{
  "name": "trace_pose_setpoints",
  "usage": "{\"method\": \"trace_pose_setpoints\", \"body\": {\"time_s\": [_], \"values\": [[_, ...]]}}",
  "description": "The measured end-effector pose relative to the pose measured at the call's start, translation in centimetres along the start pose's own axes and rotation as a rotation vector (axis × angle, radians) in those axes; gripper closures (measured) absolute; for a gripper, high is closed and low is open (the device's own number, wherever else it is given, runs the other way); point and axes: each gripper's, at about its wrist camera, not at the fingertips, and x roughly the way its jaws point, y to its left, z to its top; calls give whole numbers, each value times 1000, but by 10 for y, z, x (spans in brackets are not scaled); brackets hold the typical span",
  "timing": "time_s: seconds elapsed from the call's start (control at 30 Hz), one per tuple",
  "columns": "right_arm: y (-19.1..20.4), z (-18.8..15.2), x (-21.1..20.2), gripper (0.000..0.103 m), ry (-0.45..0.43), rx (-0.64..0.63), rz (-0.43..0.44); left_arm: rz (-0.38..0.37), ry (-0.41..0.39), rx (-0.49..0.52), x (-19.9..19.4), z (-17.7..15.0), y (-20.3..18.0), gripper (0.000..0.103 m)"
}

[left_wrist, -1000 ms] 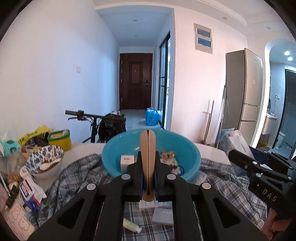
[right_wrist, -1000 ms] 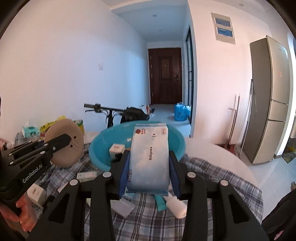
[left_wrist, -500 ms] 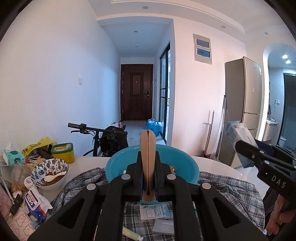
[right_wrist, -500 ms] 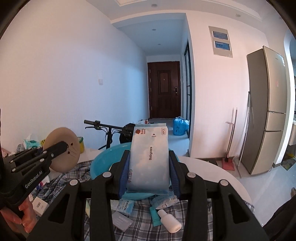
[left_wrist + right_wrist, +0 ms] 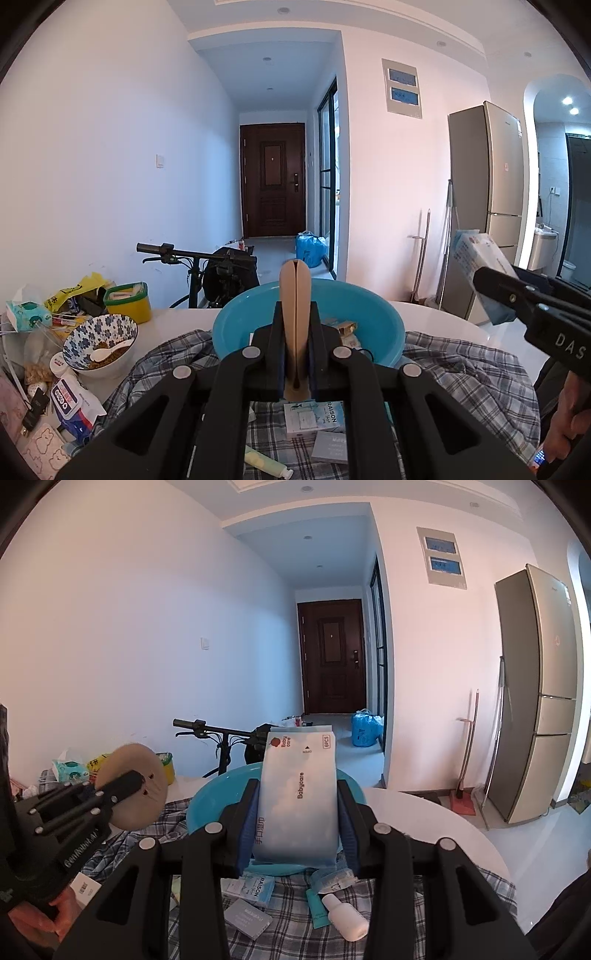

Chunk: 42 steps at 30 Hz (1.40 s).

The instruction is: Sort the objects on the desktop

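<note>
right wrist view, right hand-held gripper [image 5: 297, 805] clamping wipes pack [image 5: 298, 797], blue basin [image 5: 207, 805] behind

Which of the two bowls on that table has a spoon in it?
The white bowl with the blue flower pattern, left of the checked cloth; a white spoon lies in it. The large plain turquoise plastic basin has none visible.

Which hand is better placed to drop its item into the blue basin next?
Probably left: the left gripper holds the tan round pad edge-on above the blue basin.
</note>
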Motion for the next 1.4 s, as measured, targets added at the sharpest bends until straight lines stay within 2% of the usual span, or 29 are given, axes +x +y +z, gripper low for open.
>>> {"method": "trace_pose_setpoints", "body": {"time_s": [0.1, 0.23, 0.43, 0.57, 0.7, 0.8, 1.13, 1.27, 1.4], "values": [[-2, -1, 7, 65, 7, 3, -1, 18, -9, 20, 7, -4, -4, 94], [-8, -4, 23, 65, 27, 31, 61, -1, -4, 22, 22, -5, -4, 94], [-11, -5, 43, 65, 40, 20, 48, 16, -20, 33, 41, -8, -5, 94], [-15, -6, 61, 65, 40, 15, 30, -21, 5, -1, 64, -8, 0, 94], [-18, -3, 84, 65, 45, 16, 40, -21, 22, -17, 90, -5, 3, 94], [-20, 1, 99, 65, 43, 6, 30, -31, 32, -7, 107, -1, 5, 94], [-31, 18, 133, 65, 63, 37, 9, -42, 74, -90, 158, 21, 28, 94], [-25, 26, 140, 65, 48, 23, 1, -2, 47, -45, 171, 30, 28, 94], [-21, 34, 150, 65, 38, 17, 3, -33, 74, -81, 187, 36, 36, 94]]}}
